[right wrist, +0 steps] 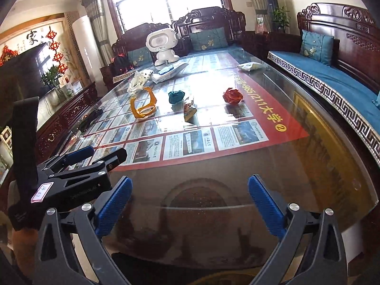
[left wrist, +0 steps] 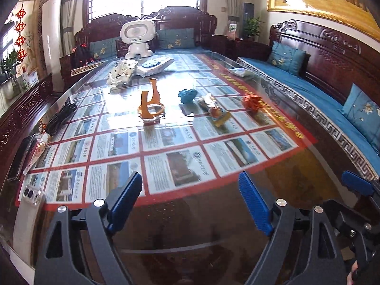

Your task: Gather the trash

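Several pieces of trash lie mid-table on the glass table [left wrist: 190,225]: an orange plastic strip [left wrist: 150,105], a teal crumpled paper [left wrist: 187,95], a shiny snack wrapper [left wrist: 215,111] and a red crumpled paper [left wrist: 253,102]. The right wrist view shows the same orange strip [right wrist: 142,106], teal paper [right wrist: 176,96], wrapper [right wrist: 190,112] and red paper [right wrist: 233,95]. My left gripper [left wrist: 190,180] hovers open over the near table end with nothing between its blue pads. My right gripper [right wrist: 190,180] is open and empty too, well short of the trash.
A white crumpled bag [left wrist: 121,72], a flat white packet [left wrist: 154,65] and a white robot toy [left wrist: 137,38] stand at the far end. A black cable [left wrist: 61,116] and a white phone [left wrist: 30,204] lie along the left edge. Blue-cushioned wooden sofas [left wrist: 308,95] flank the table.
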{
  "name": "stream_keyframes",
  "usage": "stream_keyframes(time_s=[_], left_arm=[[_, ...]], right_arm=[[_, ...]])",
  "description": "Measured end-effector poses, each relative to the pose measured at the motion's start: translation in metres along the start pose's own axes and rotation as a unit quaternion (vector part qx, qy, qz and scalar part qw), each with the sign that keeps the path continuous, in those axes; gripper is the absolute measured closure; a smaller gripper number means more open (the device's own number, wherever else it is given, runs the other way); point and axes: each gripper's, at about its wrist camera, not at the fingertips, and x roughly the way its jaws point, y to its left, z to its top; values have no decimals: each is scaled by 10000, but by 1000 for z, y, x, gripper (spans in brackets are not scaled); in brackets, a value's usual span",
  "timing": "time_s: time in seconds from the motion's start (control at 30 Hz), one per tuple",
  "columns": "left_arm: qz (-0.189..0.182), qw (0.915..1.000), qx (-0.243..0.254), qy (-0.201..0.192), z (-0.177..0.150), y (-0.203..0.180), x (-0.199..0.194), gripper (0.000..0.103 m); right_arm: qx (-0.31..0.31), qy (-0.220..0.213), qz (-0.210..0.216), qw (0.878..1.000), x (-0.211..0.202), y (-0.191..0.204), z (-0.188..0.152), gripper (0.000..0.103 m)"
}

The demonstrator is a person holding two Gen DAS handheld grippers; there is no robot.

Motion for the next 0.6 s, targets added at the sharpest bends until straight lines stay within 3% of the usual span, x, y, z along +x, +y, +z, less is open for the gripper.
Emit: stream_keyframes(time_s=[0.27, 0.6], left_arm=[[630, 9976, -279, 10, 49, 34, 68, 17], [450, 9983, -355, 40, 90, 39, 115, 23]], right_arm=[[-13, 103, 88, 9999, 34, 2, 18, 8], [-70, 140, 35, 9999, 71, -8, 44, 8]])
